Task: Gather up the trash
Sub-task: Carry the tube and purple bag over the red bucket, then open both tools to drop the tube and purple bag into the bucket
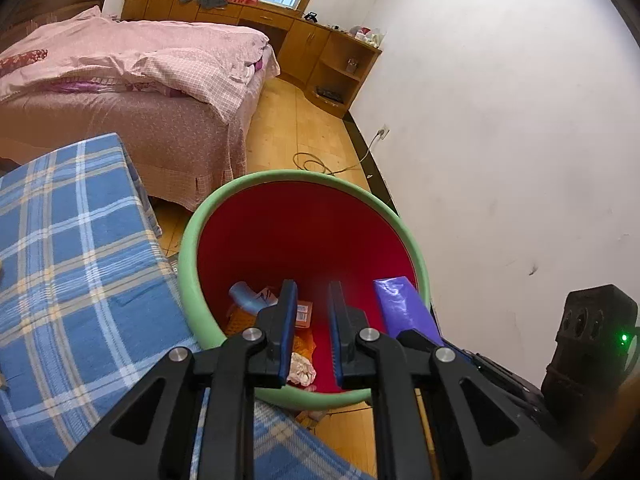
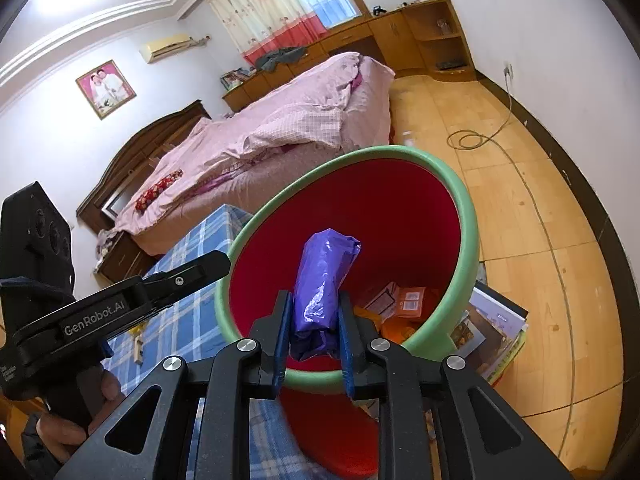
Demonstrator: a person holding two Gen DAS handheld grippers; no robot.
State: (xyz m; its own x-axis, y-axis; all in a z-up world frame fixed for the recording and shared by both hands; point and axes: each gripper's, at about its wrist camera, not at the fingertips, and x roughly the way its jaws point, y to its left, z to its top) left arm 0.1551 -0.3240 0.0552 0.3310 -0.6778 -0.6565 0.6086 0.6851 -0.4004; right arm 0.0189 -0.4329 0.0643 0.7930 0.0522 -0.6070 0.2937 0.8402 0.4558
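**Bedroom trash bin, 2 grippers over the rim**

Item 1: trash bin [image 1: 192, 248], red inside with a pale green rim; it stands on the wooden floor [image 1: 320, 136] just beside a surface covered in blue plaid cloth [image 1: 80, 248], near the white wall [image 1: 500, 120].

Item 2: contents at the bin's bottom; a light blue scrap [image 1: 246, 298], an orange carton [image 2: 412, 300], a crumpled white paper [image 1: 300, 370]; other bits too small to tell.

Item 3: purple wrapper [image 2: 322, 280], a crinkled, shiny packet; it stands upright between the fingers of the right gripper [image 2: 314, 338], which is clenched on its lower part; the packet hangs over the bin's mouth, inside the rim as seen from the right wrist; in the left wrist view it shows at the bin's right side.

Item 4: left gripper [image 1: 312, 332]; its blue-padded fingers sit close together with only a narrow gap and nothing between them; clenched and empty, it points down into the bin.

Item 5: a hand [image 2: 60, 432] grips the left gripper's handle in the right wrist view.

Item 6: surroundings; a bed [image 1: 140, 64] with pink bedding, wooden cabinets [image 1: 320, 44], a stack of books [image 2: 496, 332] on the floor touching the bin's far side, a cable [image 2: 520, 168] lying along the floor.
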